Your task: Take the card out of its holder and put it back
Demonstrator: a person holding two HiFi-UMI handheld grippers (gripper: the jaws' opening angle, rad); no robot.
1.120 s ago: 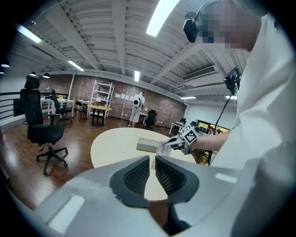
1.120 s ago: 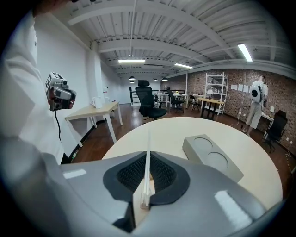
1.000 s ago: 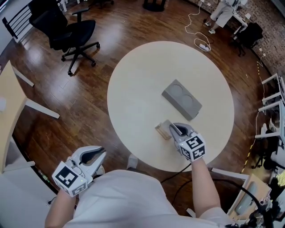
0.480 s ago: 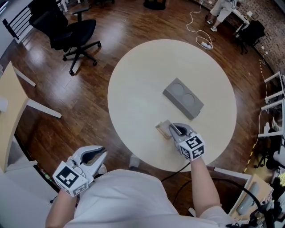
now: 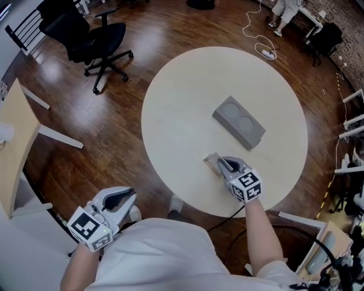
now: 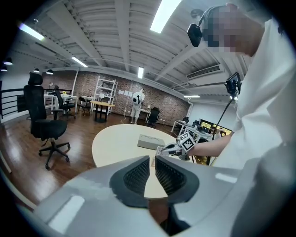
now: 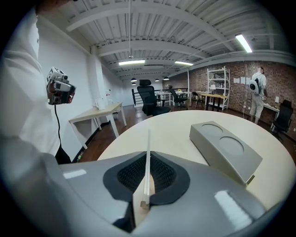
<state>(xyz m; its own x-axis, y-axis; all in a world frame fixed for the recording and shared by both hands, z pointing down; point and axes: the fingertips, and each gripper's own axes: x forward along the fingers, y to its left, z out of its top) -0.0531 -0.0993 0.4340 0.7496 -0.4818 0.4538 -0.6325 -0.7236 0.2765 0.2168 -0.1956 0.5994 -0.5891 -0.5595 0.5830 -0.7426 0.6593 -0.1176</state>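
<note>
My right gripper (image 5: 220, 165) hovers over the near edge of the round table (image 5: 182, 108), shut on a thin pale card (image 5: 211, 162). In the right gripper view the card (image 7: 148, 157) stands edge-on between the pads, a tan strip against its lower part. I cannot tell card from holder there. My left gripper (image 5: 121, 198) hangs off the table by my left side. In its own view the left gripper (image 6: 152, 170) shows a narrow gap with nothing in it.
A grey block (image 5: 239, 122) with two round recesses lies mid-table, beyond the card. A black office chair (image 5: 85, 37) stands on the wood floor at far left, a pale desk (image 5: 14, 136) at the left edge. A person (image 5: 283, 8) stands far off.
The head view has drifted a little, so the table sits slightly higher and further right. Both grippers keep their places and the right one still grips the card.
</note>
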